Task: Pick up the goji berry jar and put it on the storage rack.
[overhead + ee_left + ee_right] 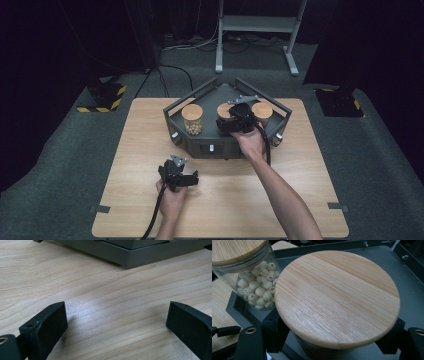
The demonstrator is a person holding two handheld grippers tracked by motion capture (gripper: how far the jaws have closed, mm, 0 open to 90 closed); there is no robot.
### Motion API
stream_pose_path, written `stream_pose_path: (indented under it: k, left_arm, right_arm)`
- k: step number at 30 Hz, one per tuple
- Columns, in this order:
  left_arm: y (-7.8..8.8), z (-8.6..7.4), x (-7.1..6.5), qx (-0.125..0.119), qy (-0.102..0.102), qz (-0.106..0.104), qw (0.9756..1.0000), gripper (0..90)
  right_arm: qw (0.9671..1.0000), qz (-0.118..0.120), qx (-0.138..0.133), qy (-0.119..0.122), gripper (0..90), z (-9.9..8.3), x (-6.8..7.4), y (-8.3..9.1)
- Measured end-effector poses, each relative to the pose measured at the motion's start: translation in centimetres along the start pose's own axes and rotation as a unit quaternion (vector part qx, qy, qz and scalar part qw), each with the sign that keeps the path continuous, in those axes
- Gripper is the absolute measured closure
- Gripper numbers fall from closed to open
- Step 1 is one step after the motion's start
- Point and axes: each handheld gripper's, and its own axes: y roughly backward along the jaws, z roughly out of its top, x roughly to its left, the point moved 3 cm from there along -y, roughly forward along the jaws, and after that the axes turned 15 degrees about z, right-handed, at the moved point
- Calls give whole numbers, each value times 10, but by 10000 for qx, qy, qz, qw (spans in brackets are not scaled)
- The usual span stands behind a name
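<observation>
Two grippers: right gripper (234, 121) fingers clench the middle jar (337, 297) to lift it; left gripper (117, 322), at 7 o'clock, is released.

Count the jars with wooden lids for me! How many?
3, all in the dark tray: the left jar holds pale beads, the middle jar sits in the right tongs, the right jar behind them.

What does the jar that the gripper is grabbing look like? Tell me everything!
The middle jar stands upright on the dark grey tray, between two other jars. It has a round, flat, striped bamboo-looking lid, still on. Its body is mostly hidden under the lid. The right gripper is shut on it, jaws pressing both sides just below the lid.
</observation>
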Motion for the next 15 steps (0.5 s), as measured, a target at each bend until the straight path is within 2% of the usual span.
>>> stream_pose_path:
  k: [15]
  left_arm:
    - [0,0,0,-1,-3,-1,10000,34]
  right_arm:
    - [10000,30,-19,-13,254,0,0,-6]
